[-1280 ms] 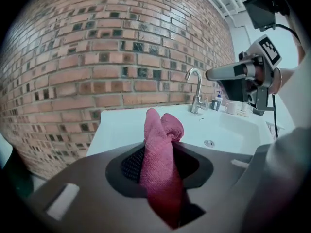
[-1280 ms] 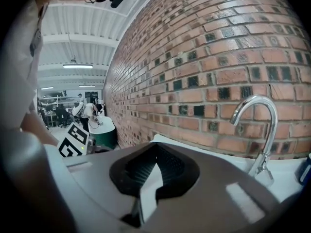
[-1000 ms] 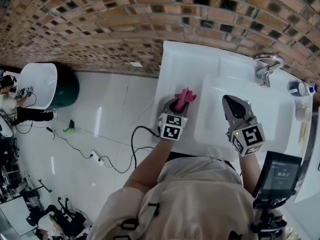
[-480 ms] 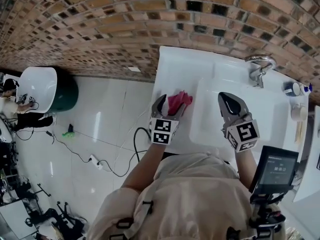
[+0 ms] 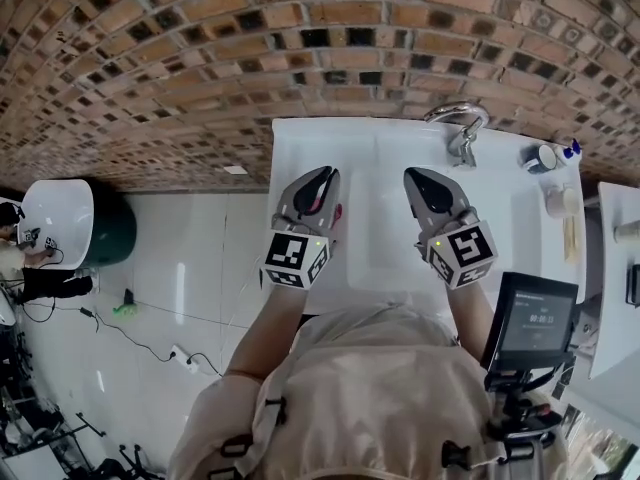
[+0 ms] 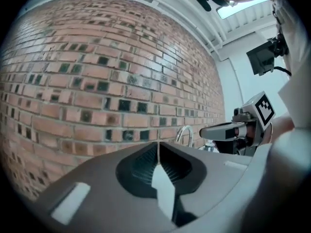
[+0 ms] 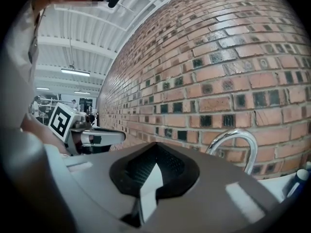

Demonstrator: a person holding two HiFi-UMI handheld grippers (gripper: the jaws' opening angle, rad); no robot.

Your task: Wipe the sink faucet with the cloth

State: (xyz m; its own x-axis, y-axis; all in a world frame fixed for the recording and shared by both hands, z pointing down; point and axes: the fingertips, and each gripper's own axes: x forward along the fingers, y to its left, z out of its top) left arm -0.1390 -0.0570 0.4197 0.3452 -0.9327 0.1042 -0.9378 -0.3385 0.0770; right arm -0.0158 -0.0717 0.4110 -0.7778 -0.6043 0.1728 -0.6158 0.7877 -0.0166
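Observation:
The chrome faucet stands at the back of the white sink, against the brick wall; it also shows as a curved spout. The pink cloth lies on the counter left of the basin, mostly hidden under my left gripper. That gripper is raised and points level at the wall; its jaws have just been closing, their tips meet, and nothing is between them. My right gripper hangs over the basin, shut and empty. Each gripper sees the other.
Small cups and a blue-capped bottle stand on the counter right of the faucet. The brick wall rises directly behind the sink. A screen on a tripod stands at my right. Cables run over the tiled floor at left.
The left gripper let go of the pink cloth, opened wide beside it, then rose and closed empty. The cloth stays on the counter. The right gripper also rose a little.

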